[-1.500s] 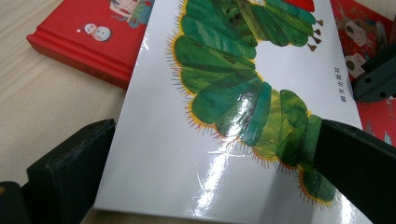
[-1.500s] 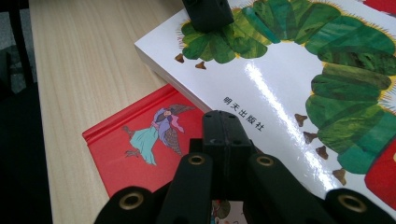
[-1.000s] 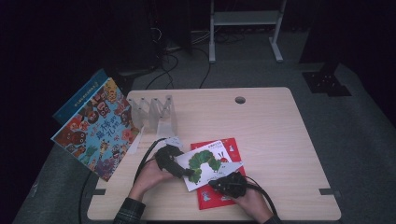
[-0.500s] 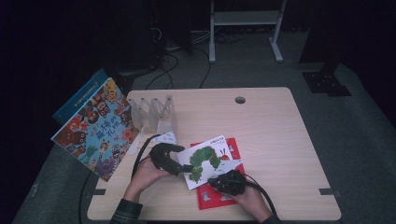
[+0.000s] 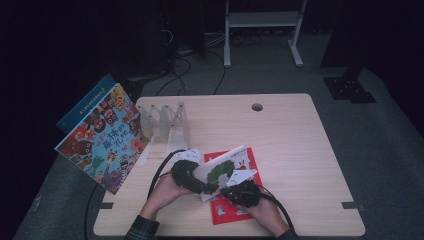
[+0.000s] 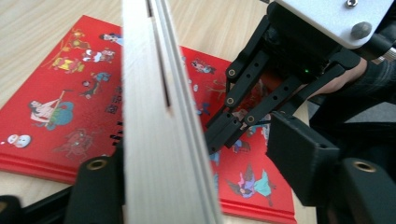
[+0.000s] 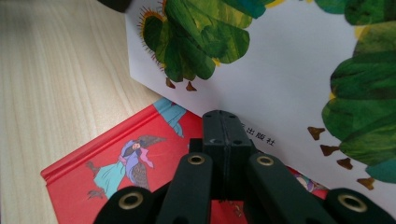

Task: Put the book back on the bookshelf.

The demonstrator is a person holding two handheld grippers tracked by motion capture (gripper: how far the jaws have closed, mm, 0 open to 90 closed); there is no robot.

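A white picture book with a green caterpillar (image 5: 222,167) stands tilted up off a red picture book (image 5: 246,161) that lies flat near the table's front edge. My left gripper (image 5: 207,187) is at the white book's lower left edge. In the left gripper view its jaws have just been closing around that book's edge (image 6: 154,93); the book rests against one jaw and a gap shows at the other. My right gripper (image 5: 226,190) is shut with nothing in it. Its tips (image 7: 226,121) rest on the red book (image 7: 116,154), right at the white book's lower edge (image 7: 280,70).
A clear plastic book rack (image 5: 165,120) stands at the back left of the wooden table (image 5: 300,150). A colourful picture book (image 5: 105,135) leans off the table's left side, with a blue one (image 5: 82,107) behind it. A cable hole (image 5: 257,107) sits near the far edge.
The white book's left side has tipped up off the red book. My left hand has risen and shifted right with it, and its jaws have narrowed. The right gripper has stayed put.
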